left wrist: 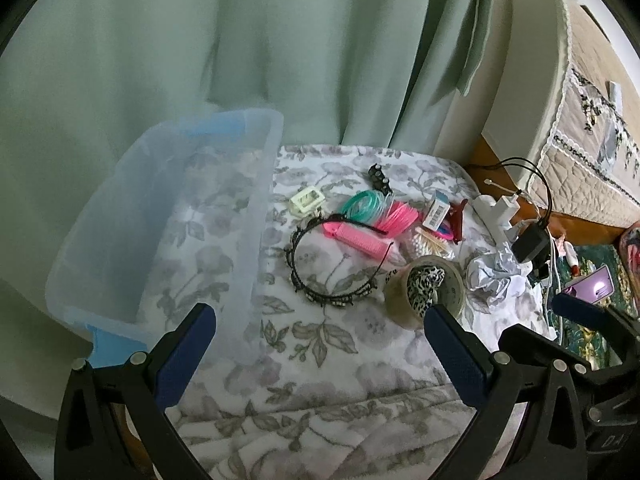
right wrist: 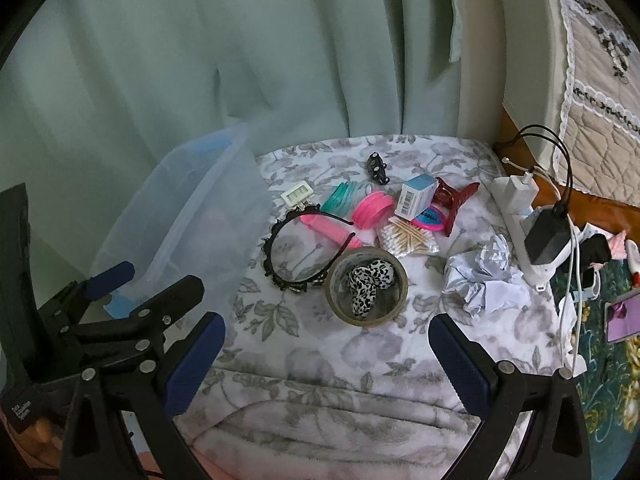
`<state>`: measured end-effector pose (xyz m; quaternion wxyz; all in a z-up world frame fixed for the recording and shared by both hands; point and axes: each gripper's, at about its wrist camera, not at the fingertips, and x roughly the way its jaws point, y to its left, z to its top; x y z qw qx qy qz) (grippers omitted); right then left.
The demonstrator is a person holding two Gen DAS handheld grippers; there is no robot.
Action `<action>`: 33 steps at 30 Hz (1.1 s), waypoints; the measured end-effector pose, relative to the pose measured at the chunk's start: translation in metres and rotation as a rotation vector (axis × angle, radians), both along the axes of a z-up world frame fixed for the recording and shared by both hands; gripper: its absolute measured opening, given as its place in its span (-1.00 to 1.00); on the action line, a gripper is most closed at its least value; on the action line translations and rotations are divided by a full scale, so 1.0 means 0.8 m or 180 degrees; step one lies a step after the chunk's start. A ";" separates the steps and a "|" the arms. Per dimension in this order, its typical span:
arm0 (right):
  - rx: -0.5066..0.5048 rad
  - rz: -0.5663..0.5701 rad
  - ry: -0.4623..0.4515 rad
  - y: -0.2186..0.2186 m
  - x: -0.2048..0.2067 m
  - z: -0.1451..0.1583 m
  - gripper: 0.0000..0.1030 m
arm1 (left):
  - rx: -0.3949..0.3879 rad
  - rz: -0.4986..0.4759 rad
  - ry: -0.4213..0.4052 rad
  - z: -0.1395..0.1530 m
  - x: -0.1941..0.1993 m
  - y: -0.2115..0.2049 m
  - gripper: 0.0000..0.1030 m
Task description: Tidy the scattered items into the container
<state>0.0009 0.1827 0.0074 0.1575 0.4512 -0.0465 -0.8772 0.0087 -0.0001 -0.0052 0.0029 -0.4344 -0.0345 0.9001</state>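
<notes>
The left gripper (left wrist: 320,344) tilts steeply downward, its two blue-padded fingers (left wrist: 182,354) spread as wide as they go, with nothing between the pads. The right gripper (right wrist: 326,354) hangs at a similar downward slant, its fingers (right wrist: 196,358) likewise fully apart and holding nothing. The two tools sit side by side: in the right wrist view the left gripper's black linkage and one blue pad show at the left edge, just beside the right gripper's left finger.

Pale green curtain (left wrist: 248,48) behind, floral blanket (right wrist: 320,364), quilted bed (left wrist: 600,152) at rt, wood floor
</notes>
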 end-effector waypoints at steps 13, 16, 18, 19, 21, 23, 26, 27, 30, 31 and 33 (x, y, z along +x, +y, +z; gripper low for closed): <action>0.0005 -0.0078 0.0073 0.000 0.008 0.000 1.00 | -0.0058 0.0149 0.0067 0.002 0.007 0.004 1.00; 0.0002 -0.0080 0.0088 0.000 0.008 -0.002 1.00 | -0.0083 0.0167 0.0069 0.002 0.006 0.005 1.00; 0.0004 -0.0081 0.0092 0.002 0.008 -0.003 1.00 | -0.0083 0.0171 0.0060 0.001 0.005 0.006 1.00; 0.0006 -0.0076 0.0097 0.002 0.008 -0.003 1.00 | -0.0090 0.0170 0.0065 0.001 0.005 0.006 1.00; -0.0004 -0.0068 0.0110 0.003 0.008 -0.004 1.00 | -0.0117 0.0169 0.0099 0.003 0.005 0.008 1.00; -0.0018 -0.0061 0.0120 0.004 0.007 -0.004 1.00 | -0.0144 0.0167 0.0133 0.005 0.005 0.009 1.00; -0.0042 -0.0049 0.0130 0.005 0.006 -0.004 1.00 | -0.0138 0.0168 0.0135 0.005 0.004 0.010 1.00; -0.0038 -0.0044 0.0139 0.005 0.006 -0.003 1.00 | -0.0129 0.0169 0.0128 0.004 0.004 0.010 1.00; -0.0044 -0.0024 0.0161 0.005 0.006 -0.004 1.00 | -0.0079 0.0147 0.0112 0.003 0.003 0.009 1.00; -0.0067 -0.0013 0.0159 0.007 0.005 -0.005 1.00 | -0.0063 0.0137 0.0110 0.002 0.003 0.010 1.00; -0.0116 0.0011 0.0153 0.010 0.004 -0.006 1.00 | -0.0054 0.0112 0.0110 0.002 0.002 0.012 1.00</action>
